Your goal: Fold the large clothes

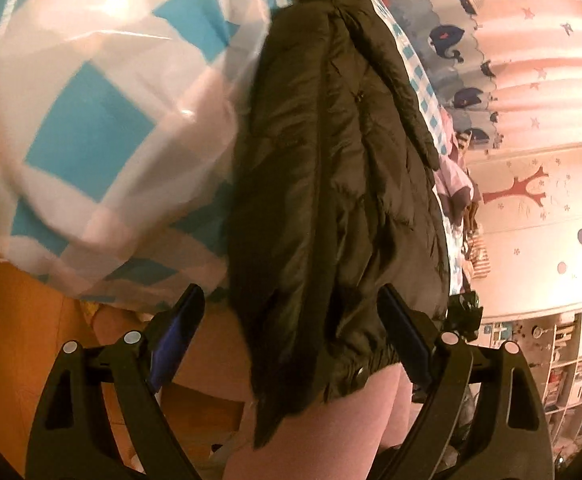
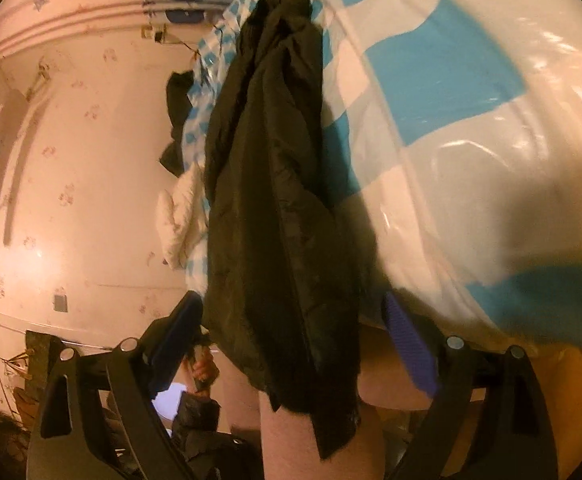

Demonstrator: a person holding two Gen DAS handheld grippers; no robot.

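Observation:
A dark olive-black puffy jacket [image 1: 331, 184] lies in a long bunched heap on a bed with a blue and white checked cover [image 1: 91, 140]. Its hem with a snap button hangs over the bed edge between the fingers of my left gripper [image 1: 291, 320], which is open and not touching it. In the right wrist view the same jacket [image 2: 275, 208] hangs down between the fingers of my right gripper [image 2: 291, 320], also open. The checked cover [image 2: 471, 120] lies to its right.
A person's bare legs [image 1: 323, 432] stand just below the jacket hem. A whale-print curtain [image 1: 451, 40] and shelves [image 1: 571, 360] are at the right. In the right wrist view a white cloth [image 2: 179, 220] and a dark garment [image 2: 179, 112] lie by the wall.

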